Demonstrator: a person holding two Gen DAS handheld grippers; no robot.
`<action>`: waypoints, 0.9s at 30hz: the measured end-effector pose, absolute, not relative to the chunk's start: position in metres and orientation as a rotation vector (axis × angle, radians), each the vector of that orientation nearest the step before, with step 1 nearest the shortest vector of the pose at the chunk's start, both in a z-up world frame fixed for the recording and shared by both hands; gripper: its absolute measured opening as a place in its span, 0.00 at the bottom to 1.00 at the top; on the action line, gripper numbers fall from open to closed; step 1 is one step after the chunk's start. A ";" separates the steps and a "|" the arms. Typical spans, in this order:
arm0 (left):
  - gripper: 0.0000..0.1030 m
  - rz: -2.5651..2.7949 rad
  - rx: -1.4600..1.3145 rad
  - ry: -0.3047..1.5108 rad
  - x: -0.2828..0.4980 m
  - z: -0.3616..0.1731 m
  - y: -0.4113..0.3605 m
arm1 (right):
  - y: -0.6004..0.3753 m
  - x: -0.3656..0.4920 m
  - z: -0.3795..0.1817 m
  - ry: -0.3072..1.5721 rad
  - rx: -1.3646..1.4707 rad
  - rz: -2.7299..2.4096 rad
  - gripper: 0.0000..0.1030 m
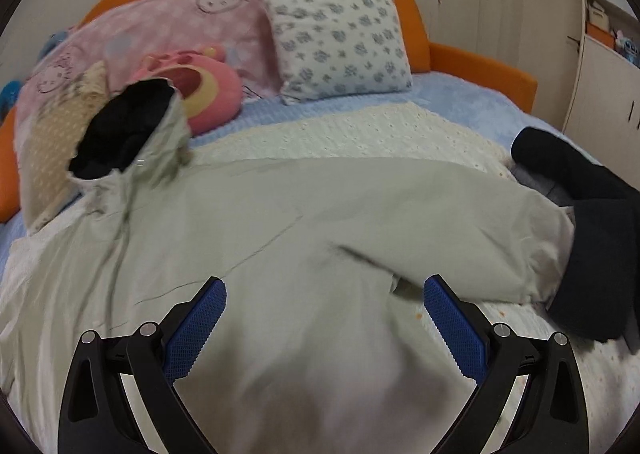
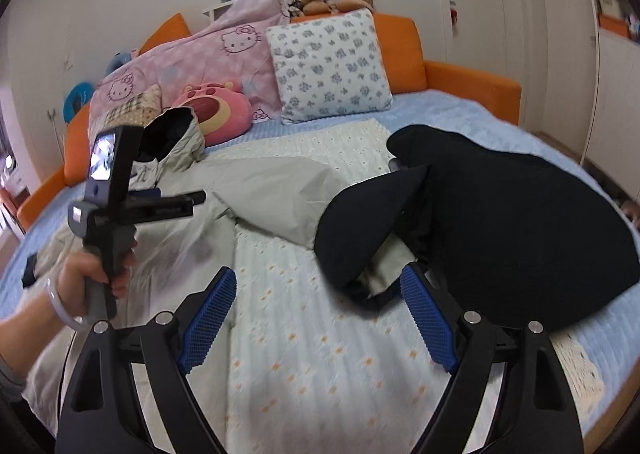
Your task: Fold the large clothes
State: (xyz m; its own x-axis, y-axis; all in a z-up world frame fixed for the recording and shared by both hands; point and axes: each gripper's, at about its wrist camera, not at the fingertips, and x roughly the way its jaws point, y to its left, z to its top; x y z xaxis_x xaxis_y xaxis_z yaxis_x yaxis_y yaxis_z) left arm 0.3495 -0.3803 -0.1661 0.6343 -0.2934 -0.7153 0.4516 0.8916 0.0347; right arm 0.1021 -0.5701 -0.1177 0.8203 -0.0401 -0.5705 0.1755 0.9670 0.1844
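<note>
A bed (image 2: 460, 109) with a blue cover is seen, and a pale grey coat (image 1: 304, 221) is spread across it, its black-lined hood (image 1: 128, 129) raised at the pillows. A black garment (image 2: 520, 230) is laid beside the coat's sleeve (image 2: 280, 193). The left gripper (image 1: 325, 286) is held wide apart over the coat, nothing gripped. The right gripper (image 2: 318, 278) is likewise spread wide and empty, near the black garment's edge.

Grey jacket (image 1: 304, 221) blurred near cam, its cuff end hidden under black garment (image 1: 592, 238).
</note>
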 end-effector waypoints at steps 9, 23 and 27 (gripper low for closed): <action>0.79 -0.420 0.113 0.815 0.381 -0.185 -0.400 | -0.624 0.154 -0.131 0.660 0.375 -0.074 0.81; 0.72 -0.405 -0.020 0.808 0.374 -0.216 -0.386 | -0.638 0.202 -0.152 0.811 0.448 -0.142 0.54; 0.79 -0.391 -0.068 0.800 0.375 -0.216 -0.376 | -0.635 0.210 -0.159 0.845 0.448 -0.177 0.47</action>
